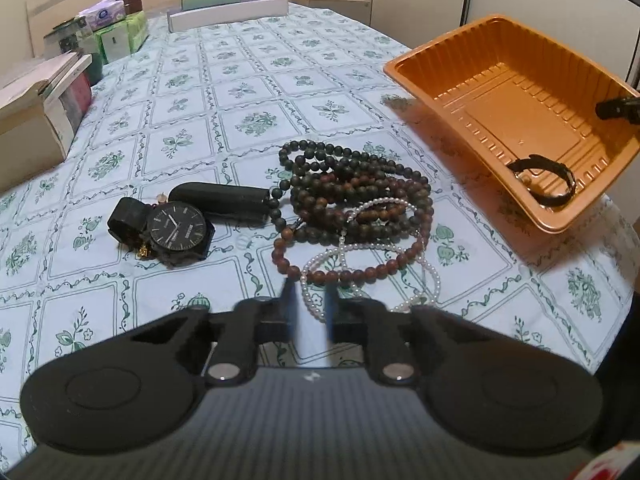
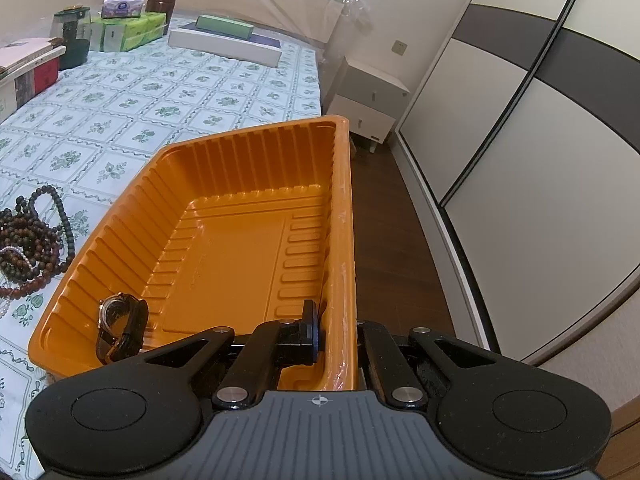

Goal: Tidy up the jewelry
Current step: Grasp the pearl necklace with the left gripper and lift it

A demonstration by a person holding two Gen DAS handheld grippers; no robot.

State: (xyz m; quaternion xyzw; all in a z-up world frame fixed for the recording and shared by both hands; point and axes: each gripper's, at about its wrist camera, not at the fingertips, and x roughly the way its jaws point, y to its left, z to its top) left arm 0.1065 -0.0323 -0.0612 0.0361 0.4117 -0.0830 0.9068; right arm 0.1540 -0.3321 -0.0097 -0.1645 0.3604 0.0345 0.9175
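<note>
Left gripper [image 1: 310,300], at the lower centre of its own view, is pointing down at the jewelry heap with its jaws drawn narrow. A loop of the pearl strand [image 1: 320,258] is lying between the blurred fingertips; whether the pads are actually pinching it cannot be told. The strand is running upward and to the right from the tips, tangled into the wooden bead strands [image 1: 360,192] just beyond. A black watch [image 1: 176,228] is lying to the left on the patterned cloth [image 1: 240,60]. The left hand is clearly the nearer to all of these.

The right gripper [image 2: 334,320] is clamping the near side wall of the orange tray [image 2: 256,152], one finger inside and the other hidden outside. A second watch [image 2: 120,328] is already resting in the tray's lower left corner.

Only the left view is showing the tray [image 1: 500,20] tilting toward the heap at the upper right, its near side seemingly raised off the cloth. Only the right view is showing the grip on the wall.
</note>
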